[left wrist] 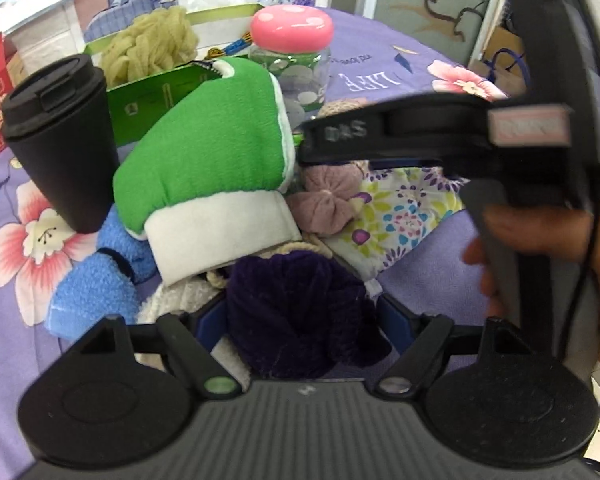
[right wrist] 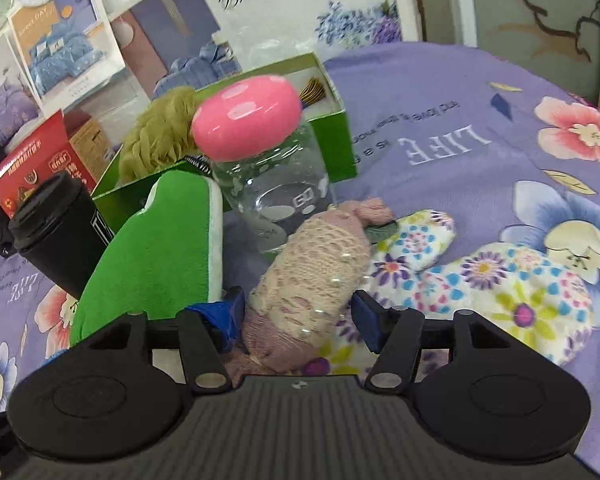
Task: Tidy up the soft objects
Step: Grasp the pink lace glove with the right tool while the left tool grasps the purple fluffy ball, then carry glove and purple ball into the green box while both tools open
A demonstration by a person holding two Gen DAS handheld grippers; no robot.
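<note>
A heap of soft things lies on a purple flowered cloth (left wrist: pixel 420 280). My left gripper (left wrist: pixel 302 320) is shut on a dark purple velvet bundle (left wrist: pixel 296 308) at the heap's near edge. Behind it a green and white mitt (left wrist: pixel 204 160) leans, with a blue fleece piece (left wrist: pixel 92 292) to its left. My right gripper (right wrist: pixel 298 314) is shut on a pink lace sock (right wrist: pixel 316 272), whose toe rests by a flowered white cloth (right wrist: pixel 500 292). In the left wrist view the right gripper (left wrist: pixel 306 146) reaches in from the right, held by a hand (left wrist: pixel 540 236).
A black lidded cup (left wrist: pixel 60 136) stands left of the mitt. A clear jar with a pink lid (right wrist: pixel 268 184) stands behind the sock. A green box (right wrist: pixel 332 148) at the back holds an olive fluffy ball (right wrist: pixel 160 140). A red carton (right wrist: pixel 32 160) sits far left.
</note>
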